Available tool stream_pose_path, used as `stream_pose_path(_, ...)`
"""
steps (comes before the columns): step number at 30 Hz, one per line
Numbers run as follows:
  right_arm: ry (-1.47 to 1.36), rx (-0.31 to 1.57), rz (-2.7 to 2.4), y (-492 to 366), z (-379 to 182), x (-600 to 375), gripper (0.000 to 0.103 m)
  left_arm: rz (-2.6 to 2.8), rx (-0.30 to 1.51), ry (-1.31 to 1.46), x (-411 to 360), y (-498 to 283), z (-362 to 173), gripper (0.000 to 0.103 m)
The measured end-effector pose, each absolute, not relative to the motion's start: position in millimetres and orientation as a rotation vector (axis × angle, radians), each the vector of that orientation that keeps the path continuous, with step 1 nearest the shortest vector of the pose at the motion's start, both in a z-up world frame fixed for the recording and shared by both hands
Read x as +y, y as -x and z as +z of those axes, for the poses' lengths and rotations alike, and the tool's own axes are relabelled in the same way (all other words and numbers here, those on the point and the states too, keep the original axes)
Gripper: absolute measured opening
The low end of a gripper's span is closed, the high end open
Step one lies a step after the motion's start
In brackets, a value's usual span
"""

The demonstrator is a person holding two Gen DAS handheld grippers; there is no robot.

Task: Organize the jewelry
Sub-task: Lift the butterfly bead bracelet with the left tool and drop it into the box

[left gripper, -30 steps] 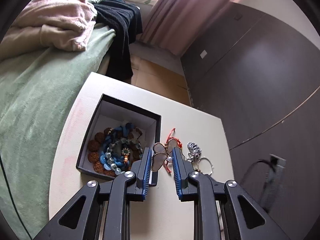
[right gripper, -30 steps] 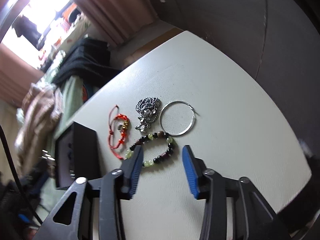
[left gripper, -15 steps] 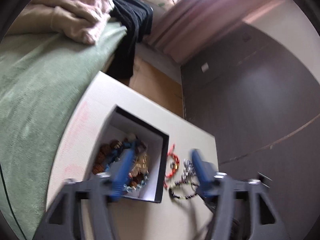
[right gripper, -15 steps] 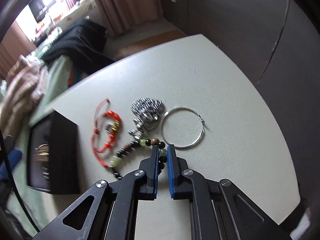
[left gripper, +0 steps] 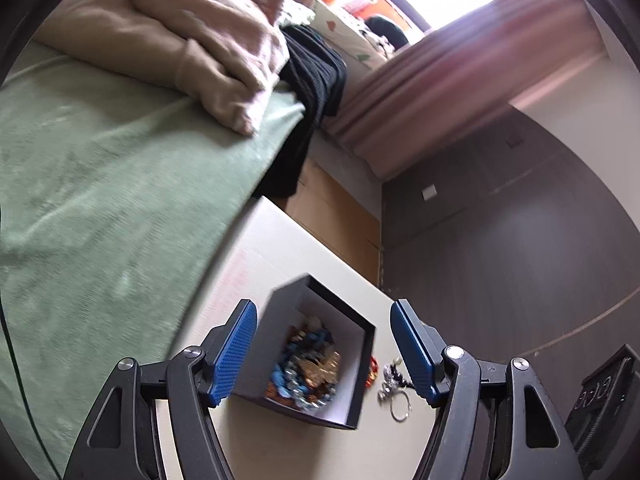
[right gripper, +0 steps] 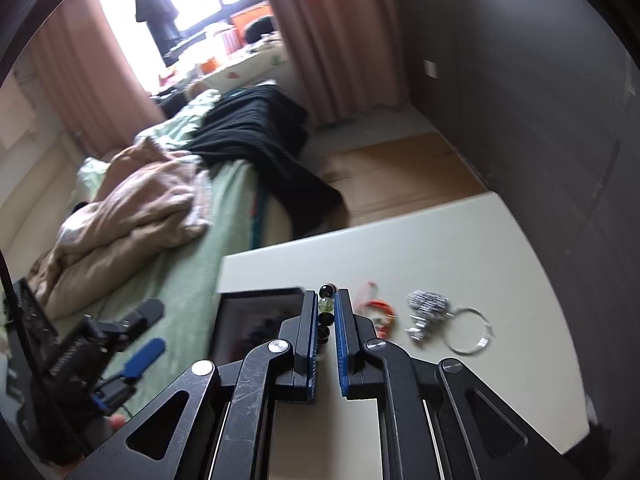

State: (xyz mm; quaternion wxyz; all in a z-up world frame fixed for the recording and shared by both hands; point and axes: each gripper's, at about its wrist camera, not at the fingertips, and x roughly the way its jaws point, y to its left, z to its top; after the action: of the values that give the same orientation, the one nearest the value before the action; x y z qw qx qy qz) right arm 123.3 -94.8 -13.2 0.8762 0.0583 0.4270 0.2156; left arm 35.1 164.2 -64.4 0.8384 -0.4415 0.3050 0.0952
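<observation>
A black box (left gripper: 362, 364) with a white lining stands on the white table (left gripper: 260, 248) and holds blue, brown and gold jewelry (left gripper: 308, 372). My left gripper (left gripper: 324, 350) hangs open above the box with nothing between its blue pads. My right gripper (right gripper: 324, 312) is shut on a beaded bracelet (right gripper: 326, 306) of dark and green beads, lifted off the table just right of the box (right gripper: 256, 296). On the table lie a red cord bracelet (right gripper: 378, 308), a silver chain pile (right gripper: 426, 306) and a silver hoop (right gripper: 468, 336).
A bed with a green cover (left gripper: 100, 200), a beige blanket (left gripper: 180, 40) and black clothing (left gripper: 316, 76) runs along the table's left side. A dark wall (left gripper: 500, 260) stands to the right. The left gripper (right gripper: 120, 344) shows at the lower left of the right wrist view.
My left gripper let a gold-framed piece go into the box, opened wide and drew back. My right gripper closed on the beaded bracelet and lifted it off the table.
</observation>
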Motion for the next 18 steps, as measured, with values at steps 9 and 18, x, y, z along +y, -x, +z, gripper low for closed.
stream_pose_path(9,-0.04,0.909,0.554,-132,-10,-33,0.01,0.278,0.592,1.0,199,-17,-68,0.07)
stream_pose_path(18,-0.043,0.99,0.531,-153,-43,-21,0.041,0.25,0.61,0.972,193,-30,-67,0.07)
